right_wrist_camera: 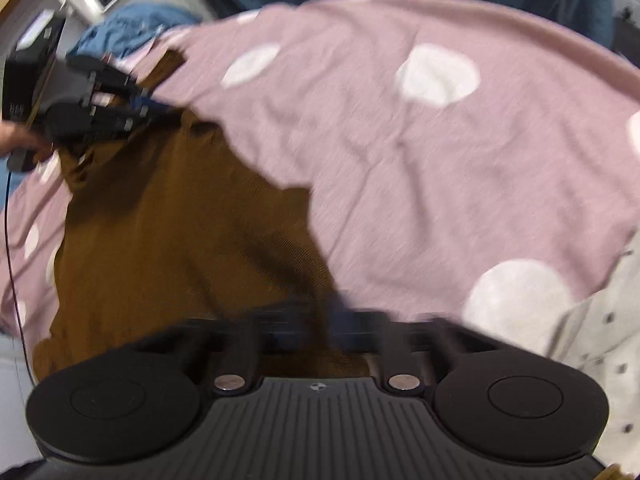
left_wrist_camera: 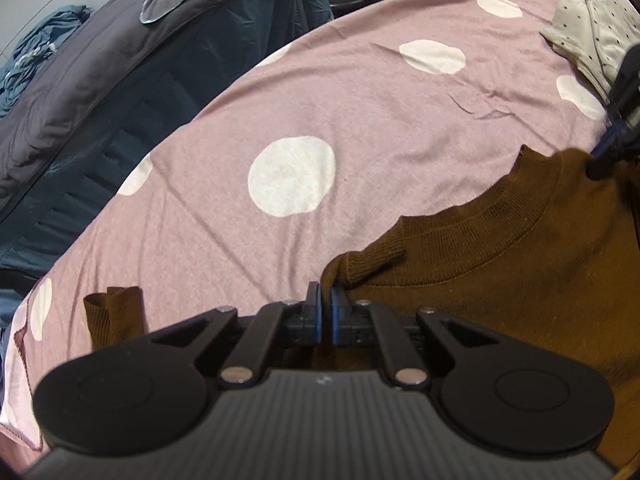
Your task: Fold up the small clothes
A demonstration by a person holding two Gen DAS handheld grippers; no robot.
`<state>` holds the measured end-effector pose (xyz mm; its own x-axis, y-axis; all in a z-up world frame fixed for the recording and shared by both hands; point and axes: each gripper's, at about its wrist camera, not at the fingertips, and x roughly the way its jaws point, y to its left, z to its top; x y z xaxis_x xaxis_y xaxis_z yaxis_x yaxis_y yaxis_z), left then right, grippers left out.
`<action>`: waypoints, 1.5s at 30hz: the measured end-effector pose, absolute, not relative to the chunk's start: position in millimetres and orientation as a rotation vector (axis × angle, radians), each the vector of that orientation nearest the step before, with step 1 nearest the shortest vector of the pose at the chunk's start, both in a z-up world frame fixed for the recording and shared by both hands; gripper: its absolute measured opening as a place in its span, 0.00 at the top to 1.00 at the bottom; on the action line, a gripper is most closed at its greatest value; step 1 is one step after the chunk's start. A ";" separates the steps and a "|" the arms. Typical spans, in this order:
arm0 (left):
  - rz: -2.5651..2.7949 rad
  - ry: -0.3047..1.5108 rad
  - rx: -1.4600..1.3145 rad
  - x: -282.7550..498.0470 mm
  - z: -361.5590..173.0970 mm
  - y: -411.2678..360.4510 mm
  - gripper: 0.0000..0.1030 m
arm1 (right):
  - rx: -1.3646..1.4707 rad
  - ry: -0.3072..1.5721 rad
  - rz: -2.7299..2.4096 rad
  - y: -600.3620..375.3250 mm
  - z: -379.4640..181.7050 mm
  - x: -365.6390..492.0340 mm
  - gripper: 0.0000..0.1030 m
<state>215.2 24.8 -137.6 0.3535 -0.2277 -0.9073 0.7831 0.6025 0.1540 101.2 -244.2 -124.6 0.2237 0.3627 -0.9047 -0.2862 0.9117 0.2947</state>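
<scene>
A brown knit sweater (left_wrist_camera: 500,280) lies flat on the pink bedsheet (left_wrist_camera: 280,80) with white dots, its ribbed collar facing away. My left gripper (left_wrist_camera: 325,300) is shut on the sweater's edge beside the collar, with a fold of brown fabric pinched between the blue pads. One brown sleeve cuff (left_wrist_camera: 114,312) lies loose to the left. My right gripper (left_wrist_camera: 598,166) bites the sweater's far shoulder. The right wrist view is blurred: the right gripper (right_wrist_camera: 332,314) is shut on the brown sweater (right_wrist_camera: 180,240), and the left gripper (right_wrist_camera: 154,106) grips its far corner.
A white garment with dark dots (left_wrist_camera: 592,32) lies on the sheet to the right and shows again as a dotted garment (right_wrist_camera: 600,344). Dark blue bedding (left_wrist_camera: 100,120) runs along the sheet's left edge. A hand (right_wrist_camera: 16,140) holds the left gripper's handle.
</scene>
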 end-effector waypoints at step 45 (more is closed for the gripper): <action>-0.838 0.959 0.791 212.7 -144.8 -38.5 0.97 | -0.114 1.089 0.375 -249.6 -82.2 132.8 0.89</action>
<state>212.7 -38.5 -144.8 0.3300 -0.2436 -0.9120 0.8709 0.4514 0.1945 132.8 -249.6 -82.2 0.4070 0.2416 -0.8809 -0.3523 0.9313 0.0927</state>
